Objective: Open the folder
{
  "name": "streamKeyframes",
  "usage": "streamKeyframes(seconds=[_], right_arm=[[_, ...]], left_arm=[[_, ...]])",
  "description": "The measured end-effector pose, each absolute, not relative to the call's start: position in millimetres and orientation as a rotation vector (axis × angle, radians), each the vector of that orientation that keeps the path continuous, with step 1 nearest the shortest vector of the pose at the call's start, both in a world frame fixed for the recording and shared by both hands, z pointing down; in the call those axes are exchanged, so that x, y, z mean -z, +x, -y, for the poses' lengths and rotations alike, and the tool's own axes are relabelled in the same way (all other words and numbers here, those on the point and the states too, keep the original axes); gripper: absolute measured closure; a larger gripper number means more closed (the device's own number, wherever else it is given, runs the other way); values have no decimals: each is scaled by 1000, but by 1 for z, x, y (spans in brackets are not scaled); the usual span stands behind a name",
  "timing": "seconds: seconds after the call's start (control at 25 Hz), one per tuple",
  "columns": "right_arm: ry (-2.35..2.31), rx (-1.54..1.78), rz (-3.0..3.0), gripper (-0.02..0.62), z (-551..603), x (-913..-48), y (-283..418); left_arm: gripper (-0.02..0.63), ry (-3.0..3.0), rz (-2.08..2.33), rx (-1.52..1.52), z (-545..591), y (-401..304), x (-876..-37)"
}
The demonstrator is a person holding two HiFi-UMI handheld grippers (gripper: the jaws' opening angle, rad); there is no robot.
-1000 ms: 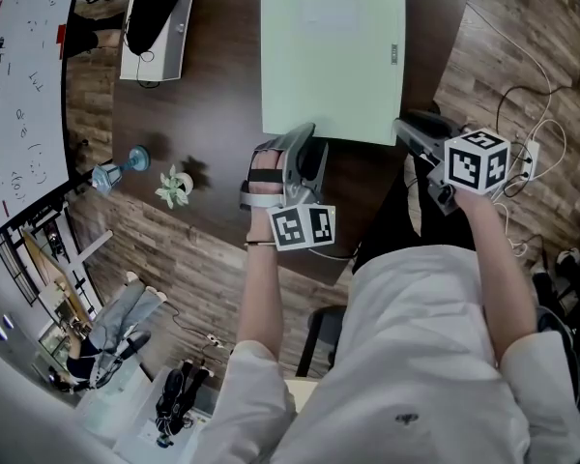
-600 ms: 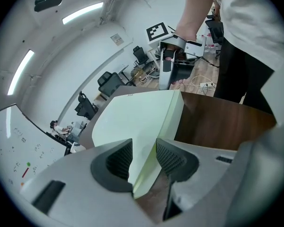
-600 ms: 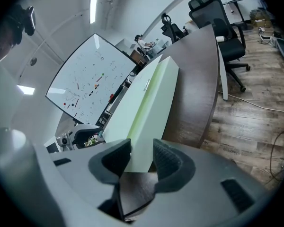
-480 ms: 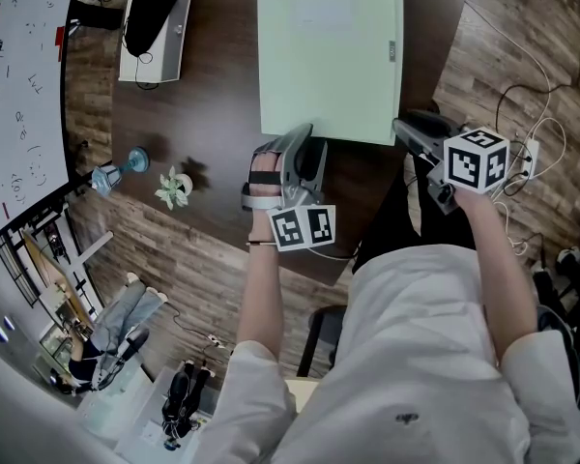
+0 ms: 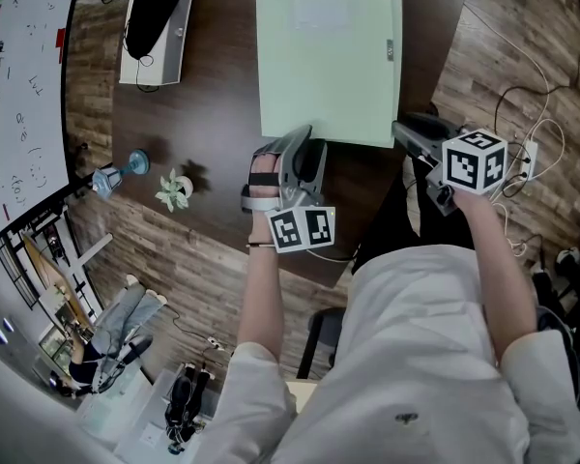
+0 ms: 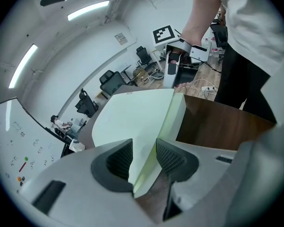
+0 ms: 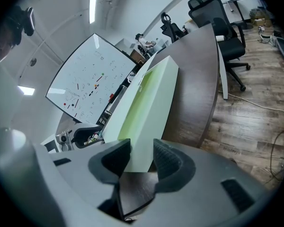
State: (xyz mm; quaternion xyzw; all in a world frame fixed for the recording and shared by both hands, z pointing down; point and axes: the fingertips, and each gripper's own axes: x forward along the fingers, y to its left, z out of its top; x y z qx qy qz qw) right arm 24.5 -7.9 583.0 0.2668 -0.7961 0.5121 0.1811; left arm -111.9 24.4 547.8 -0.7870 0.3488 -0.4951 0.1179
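A pale green folder lies shut and flat on the dark brown table. My left gripper sits at the folder's near left corner. In the left gripper view the folder reaches its corner into the gap of the open left gripper, and the pads do not press on it. My right gripper is at the near right corner. In the right gripper view the folder shows its side edge, its corner between the spread jaws of the right gripper.
A white box with a black item on it stands at the table's far left. A small plant ornament and a blue object sit near the left edge. Cables and a power strip lie on the wooden floor at right.
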Motion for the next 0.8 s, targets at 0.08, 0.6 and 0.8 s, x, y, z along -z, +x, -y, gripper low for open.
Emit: streamKeyframes(seconds=[0.08, 0.6, 0.8], right_arm=[[752, -1446, 2247, 440, 8, -583, 25], [734, -1413, 2240, 440, 9, -584, 19], [730, -1406, 2237, 439, 9, -584, 19]], left_arm=[[453, -2307, -1029, 1446, -24, -112, -547], [500, -2330, -1116, 1409, -22, -120, -536], [533, -2346, -1130, 1378, -24, -119, -533]])
